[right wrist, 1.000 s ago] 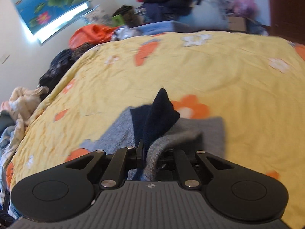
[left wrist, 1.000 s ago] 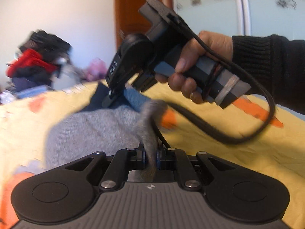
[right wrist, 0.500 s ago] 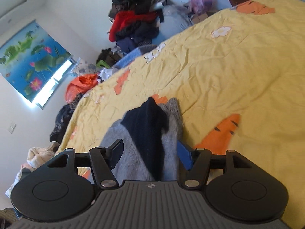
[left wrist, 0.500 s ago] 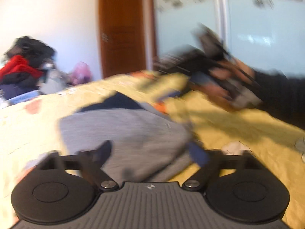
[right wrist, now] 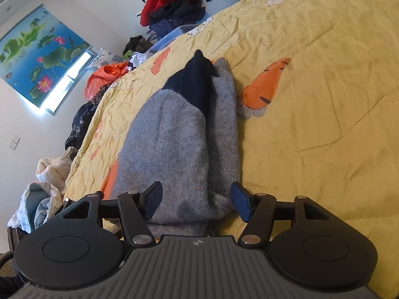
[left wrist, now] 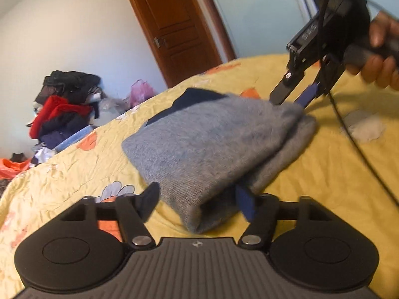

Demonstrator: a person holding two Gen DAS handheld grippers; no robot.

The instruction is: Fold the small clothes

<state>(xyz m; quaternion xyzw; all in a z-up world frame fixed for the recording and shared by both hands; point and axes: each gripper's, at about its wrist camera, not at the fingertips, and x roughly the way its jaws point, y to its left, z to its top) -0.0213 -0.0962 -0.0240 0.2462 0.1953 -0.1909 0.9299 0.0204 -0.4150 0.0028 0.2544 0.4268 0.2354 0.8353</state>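
Left wrist view: left gripper (left wrist: 198, 203) spread about halfway, jaws closing, pads not pressing; near corner of the folded grey garment (left wrist: 212, 144) lies between them on the yellow bedspread (left wrist: 74, 172). Bare bedspread left and right. Right gripper (left wrist: 294, 96), in a hand (left wrist: 381, 49), at the garment's far corner.

Right wrist view: right gripper (right wrist: 197, 201) also half spread, closing, grey garment (right wrist: 174, 149) between the pads, running straight ahead. Open bedspread (right wrist: 311, 99) to the right; bed edge left.
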